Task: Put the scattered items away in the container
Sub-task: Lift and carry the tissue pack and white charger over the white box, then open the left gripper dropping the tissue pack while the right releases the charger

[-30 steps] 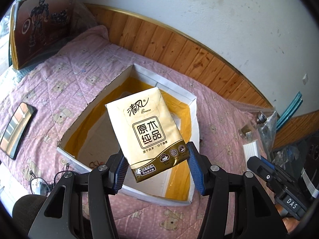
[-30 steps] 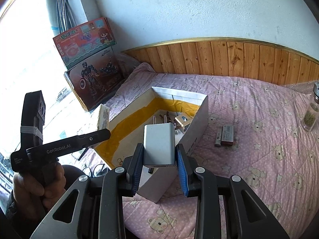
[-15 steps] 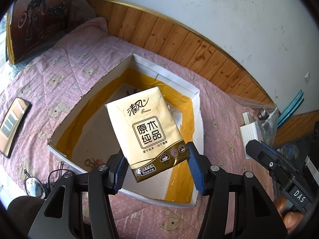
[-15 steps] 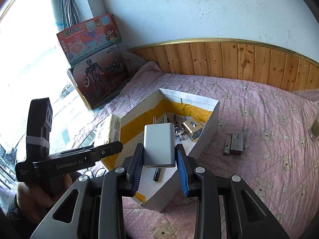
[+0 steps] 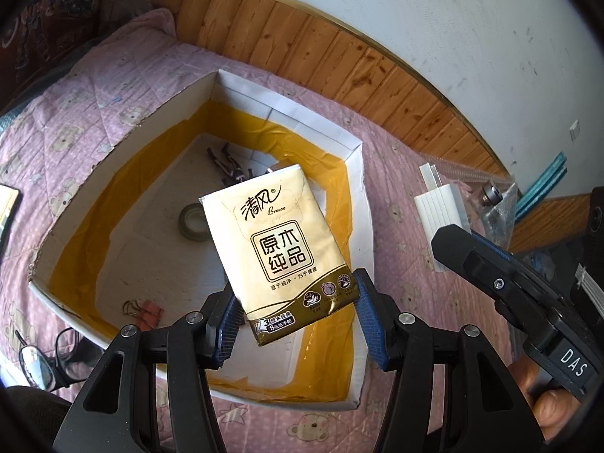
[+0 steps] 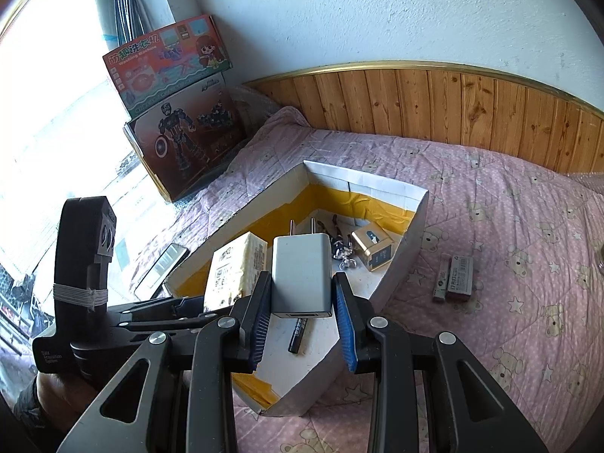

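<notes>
The left gripper (image 5: 298, 324) has its fingers (image 5: 364, 315) clenched on the lower end of a tissue pack (image 5: 281, 251), held tilted in the middle of the left wrist frame, above the open box (image 5: 351, 158). The right gripper (image 6: 304, 324) has its fingers (image 6: 343, 319) clamped on a white charger (image 6: 302, 275), prongs pointing up the frame, over the near part of the same box. Inside the box lie a tape roll (image 5: 194, 222), a binder clip (image 5: 145, 307), a small gold tin (image 6: 373, 247) and a dark stick (image 6: 297, 334). The box sits on a pink bed (image 6: 509, 234). Two batteries (image 6: 455, 277) lie on the bed right of the box. Toy boxes (image 6: 177, 102) stand at upper left.
</notes>
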The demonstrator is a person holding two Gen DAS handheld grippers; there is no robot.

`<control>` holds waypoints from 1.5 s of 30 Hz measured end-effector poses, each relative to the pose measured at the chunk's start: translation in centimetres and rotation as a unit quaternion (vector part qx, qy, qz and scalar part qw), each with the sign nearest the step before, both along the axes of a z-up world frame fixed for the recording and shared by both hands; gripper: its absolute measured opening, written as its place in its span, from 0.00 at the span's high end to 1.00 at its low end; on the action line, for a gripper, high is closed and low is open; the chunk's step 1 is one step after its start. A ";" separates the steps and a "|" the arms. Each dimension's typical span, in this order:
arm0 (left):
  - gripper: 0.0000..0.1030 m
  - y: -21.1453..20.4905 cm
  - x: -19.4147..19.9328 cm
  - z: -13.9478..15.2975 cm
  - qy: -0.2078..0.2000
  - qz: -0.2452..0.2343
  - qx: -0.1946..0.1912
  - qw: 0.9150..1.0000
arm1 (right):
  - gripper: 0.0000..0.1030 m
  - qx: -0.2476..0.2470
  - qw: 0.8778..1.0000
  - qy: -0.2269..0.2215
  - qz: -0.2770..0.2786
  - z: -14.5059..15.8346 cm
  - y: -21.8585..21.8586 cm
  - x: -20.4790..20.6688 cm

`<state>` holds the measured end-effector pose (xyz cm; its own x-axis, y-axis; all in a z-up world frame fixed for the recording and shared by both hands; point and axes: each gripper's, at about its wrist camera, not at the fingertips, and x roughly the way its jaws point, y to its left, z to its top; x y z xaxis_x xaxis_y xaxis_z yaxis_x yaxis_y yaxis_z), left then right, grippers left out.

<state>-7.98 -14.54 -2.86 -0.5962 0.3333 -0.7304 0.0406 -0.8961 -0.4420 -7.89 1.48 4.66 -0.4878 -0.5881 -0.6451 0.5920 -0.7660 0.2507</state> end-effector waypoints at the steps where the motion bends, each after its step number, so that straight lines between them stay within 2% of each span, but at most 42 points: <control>1: 0.44 0.1 -0.1 -0.1 -0.002 -0.004 0.001 1.000 | 0.68 0.001 1.000 0.000 0.000 0.0 -0.1 -0.2; 10: 0.44 0.4 -1.4 -2.2 -0.031 -0.015 0.052 0.998 | 0.68 0.000 1.000 -0.015 0.011 -0.5 -1.3 -2.3; 17: 0.44 1.2 -3.0 -3.0 -0.035 -0.040 0.066 0.996 | 0.68 -0.004 0.999 -0.031 0.017 -1.0 -2.3 -4.0; 25: 0.44 0.7 -3.9 -3.9 -0.038 -0.059 0.130 0.989 | 0.68 -0.007 0.999 -0.044 0.018 -1.2 -3.1 -6.0; 30: 0.44 0.5 -4.0 -4.1 -0.041 -0.070 0.155 0.985 | 0.68 -0.010 0.998 -0.059 0.027 -1.4 -3.9 -7.5; 34: 0.44 0.8 -4.1 -4.8 -0.061 -0.085 0.162 0.981 | 0.68 -0.008 0.996 -0.077 0.042 -1.8 -5.0 -8.8; 38: 0.44 1.0 -4.0 -4.9 -0.065 -0.089 0.152 0.982 | 0.68 -0.003 0.994 -0.091 0.056 -2.2 -6.2 -10.4; 45: 0.42 1.1 -3.8 -4.9 -0.071 -0.090 0.112 0.987 | 0.68 0.017 0.993 -0.091 0.075 -2.6 -8.6 -12.0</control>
